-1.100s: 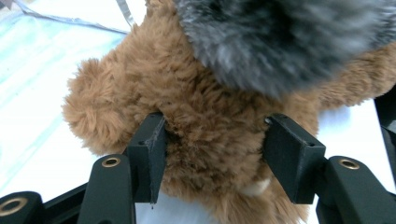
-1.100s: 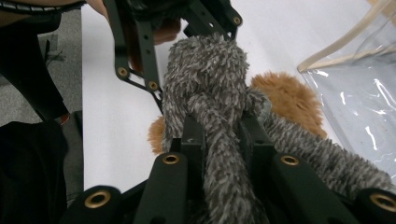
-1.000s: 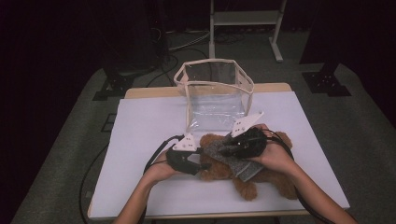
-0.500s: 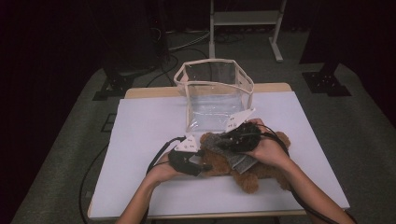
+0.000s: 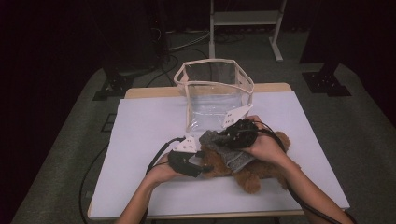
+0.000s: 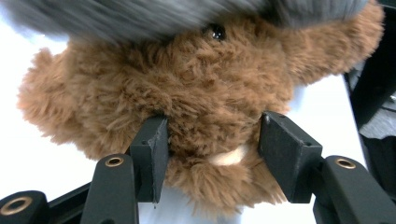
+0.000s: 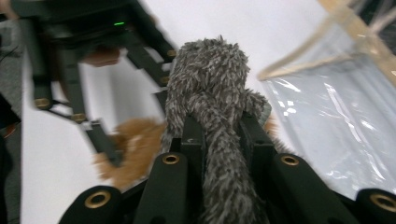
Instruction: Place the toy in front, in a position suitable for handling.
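Observation:
A brown teddy bear (image 5: 254,179) lies on the white table (image 5: 140,130) near the front. My left gripper (image 5: 201,164) is shut on its head. In the left gripper view both pads (image 6: 152,149) press into the fur of the bear (image 6: 210,84) on either side of the muzzle. A grey fuzzy cloth (image 5: 233,157) lies over the bear's head and chest. My right gripper (image 5: 215,140) is shut on that grey cloth (image 7: 210,79) and lifts its end off the bear (image 7: 135,140). In the right gripper view the left gripper (image 7: 100,140) reaches in from the upper left.
A clear plastic bag (image 5: 215,88) with a beige rim stands open just behind the hands, close to the right gripper (image 7: 222,135). The bag's wall (image 7: 336,116) is right beside the cloth. Cables trail off the table's front. Dark floor and stand legs surround the table.
The right hand has shifted slightly up and left with the grey cloth. The left hand has stayed on the bear's head.

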The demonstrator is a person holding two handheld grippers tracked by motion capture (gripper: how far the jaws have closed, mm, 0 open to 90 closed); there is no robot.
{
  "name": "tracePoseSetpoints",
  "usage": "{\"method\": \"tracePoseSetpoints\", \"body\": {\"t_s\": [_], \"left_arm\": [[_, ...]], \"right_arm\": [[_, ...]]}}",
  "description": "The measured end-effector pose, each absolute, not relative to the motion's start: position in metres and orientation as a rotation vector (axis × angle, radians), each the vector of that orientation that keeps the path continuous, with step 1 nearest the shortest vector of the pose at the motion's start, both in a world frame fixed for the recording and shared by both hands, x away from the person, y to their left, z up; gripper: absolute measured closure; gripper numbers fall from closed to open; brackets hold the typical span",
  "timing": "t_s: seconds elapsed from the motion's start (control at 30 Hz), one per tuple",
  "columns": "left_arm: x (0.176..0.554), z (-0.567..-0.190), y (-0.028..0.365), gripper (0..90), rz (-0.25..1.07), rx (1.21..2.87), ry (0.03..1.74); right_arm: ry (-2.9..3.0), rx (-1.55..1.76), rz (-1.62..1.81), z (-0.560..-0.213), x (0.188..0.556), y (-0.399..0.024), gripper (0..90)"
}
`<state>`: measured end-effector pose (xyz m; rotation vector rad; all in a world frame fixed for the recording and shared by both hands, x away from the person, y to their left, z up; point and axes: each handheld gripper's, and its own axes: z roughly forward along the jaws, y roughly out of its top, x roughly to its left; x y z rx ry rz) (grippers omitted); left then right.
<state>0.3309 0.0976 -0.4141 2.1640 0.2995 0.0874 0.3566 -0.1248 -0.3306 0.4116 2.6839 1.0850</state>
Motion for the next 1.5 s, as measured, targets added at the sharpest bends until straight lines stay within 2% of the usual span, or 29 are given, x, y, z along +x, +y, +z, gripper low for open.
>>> {"method": "tracePoseSetpoints", "body": {"t_s": [0.17,0.33,0.47,0.8,0.97,1.1,1.23,1.5], "left_arm": [[0.326,-0.413,0.098,43.3,0.101,2.182,0.286],[0.325,-0.405,0.106,40.7,0.148,2.11,0.335],[0.322,-0.403,0.099,40.9,0.137,2.126,0.289],[0.315,-0.402,0.099,41.8,0.112,2.169,0.216],[0.318,-0.39,0.105,38.7,0.158,2.126,0.237],[0.325,-0.387,0.1,37.0,0.16,2.121,0.257],[0.324,-0.393,0.093,39.9,0.105,2.138,0.226],[0.317,-0.393,0.091,39.2,0.104,2.176,0.192]], "right_arm": [[2.719,0.429,1.094,-0.335,0.363,-0.128,74.0],[2.798,0.375,1.131,-0.339,0.347,-0.127,74.1],[2.787,0.372,1.146,-0.336,0.339,-0.131,74.0],[2.671,0.522,1.204,-0.321,0.358,-0.173,73.9],[2.756,0.487,1.112,-0.343,0.349,-0.169,74.1],[2.813,0.438,1.17,-0.355,0.334,-0.162,74.4],[2.786,0.428,1.17,-0.351,0.325,-0.167,74.3],[2.672,0.542,1.213,-0.33,0.342,-0.198,74.2]]}}
